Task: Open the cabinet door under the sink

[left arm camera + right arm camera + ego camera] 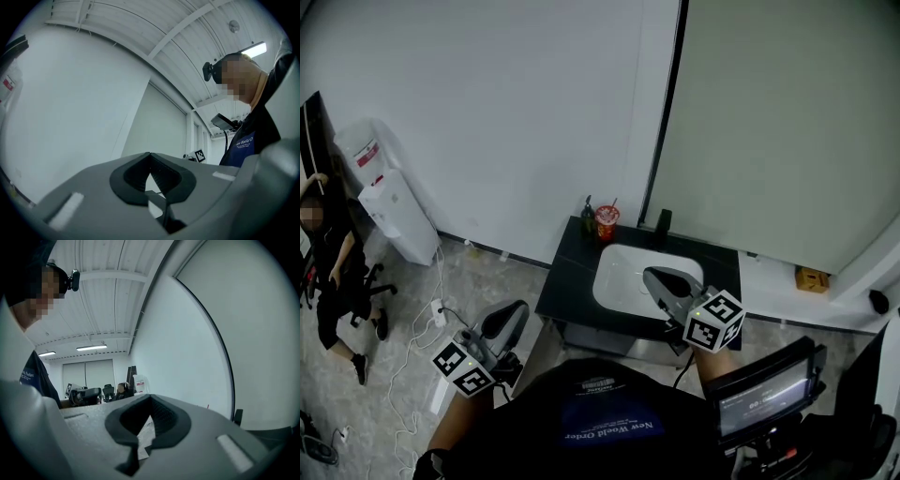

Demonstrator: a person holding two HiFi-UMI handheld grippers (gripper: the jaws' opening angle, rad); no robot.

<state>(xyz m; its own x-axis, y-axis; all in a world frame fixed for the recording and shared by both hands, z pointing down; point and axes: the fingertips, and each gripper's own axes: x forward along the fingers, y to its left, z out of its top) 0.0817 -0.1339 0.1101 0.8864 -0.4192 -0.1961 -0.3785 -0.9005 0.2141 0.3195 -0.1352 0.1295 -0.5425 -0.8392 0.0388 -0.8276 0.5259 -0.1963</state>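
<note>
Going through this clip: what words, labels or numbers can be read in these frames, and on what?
"New World Order": on the person's dark shirt, upside down in the head view.
Red label on the water bottle: too small to read.
Print on the red cup: too small to read.
Text on the screen: blurred, unreadable.

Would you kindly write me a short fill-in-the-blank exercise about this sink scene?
1. The counter around the sink is ___.
2. The cup behind the sink is ___.
3. The left gripper and right gripper, both shut, hold ___.

Missing words: black; red; nothing.
</note>
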